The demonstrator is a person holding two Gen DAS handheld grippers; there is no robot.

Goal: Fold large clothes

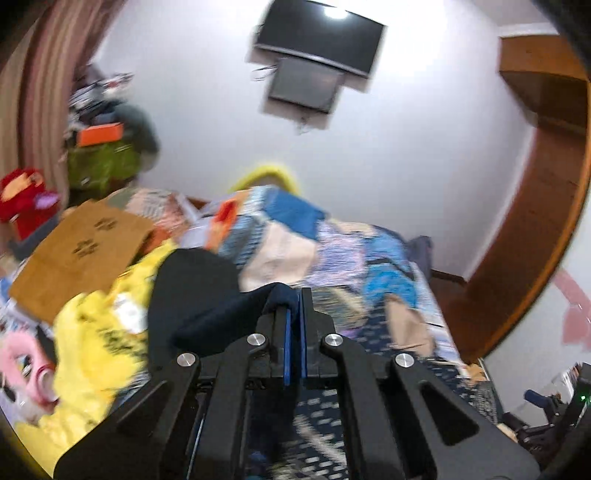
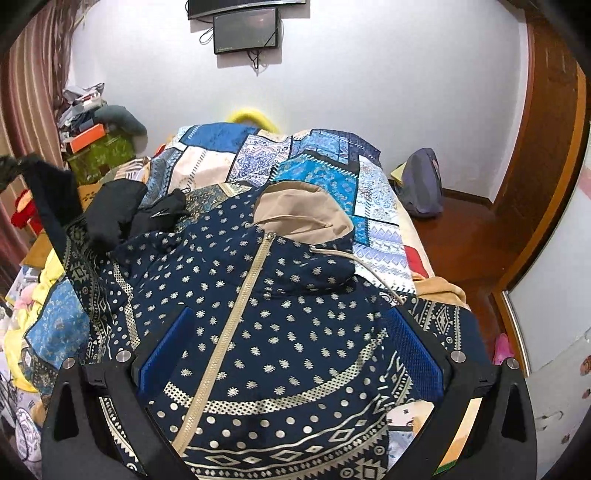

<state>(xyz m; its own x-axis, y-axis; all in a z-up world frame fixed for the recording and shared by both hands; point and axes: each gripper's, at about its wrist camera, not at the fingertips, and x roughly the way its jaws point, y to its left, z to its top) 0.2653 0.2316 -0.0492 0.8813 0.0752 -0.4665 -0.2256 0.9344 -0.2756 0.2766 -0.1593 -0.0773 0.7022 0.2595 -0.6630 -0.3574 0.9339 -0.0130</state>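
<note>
Hooded jacket [image 2: 280, 314] lies zipped on the bed; left gripper [image 1: 294, 306] clamps its sleeve cuff [image 1: 280, 295]. Right gripper [image 2: 291, 347] hovers released above. Carry the sleeve squarely across the chest, avoiding twists.

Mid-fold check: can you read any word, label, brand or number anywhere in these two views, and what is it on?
Nothing is legible.
Small black wall screen: faint mark at its lower edge, too small to read.
Brown cardboard sheet: dark paw-like marks, blurred, no letters.
Yellow fabric: dark print, blurred.
Navy patterned zip hoodie: pattern only, no text.
</note>
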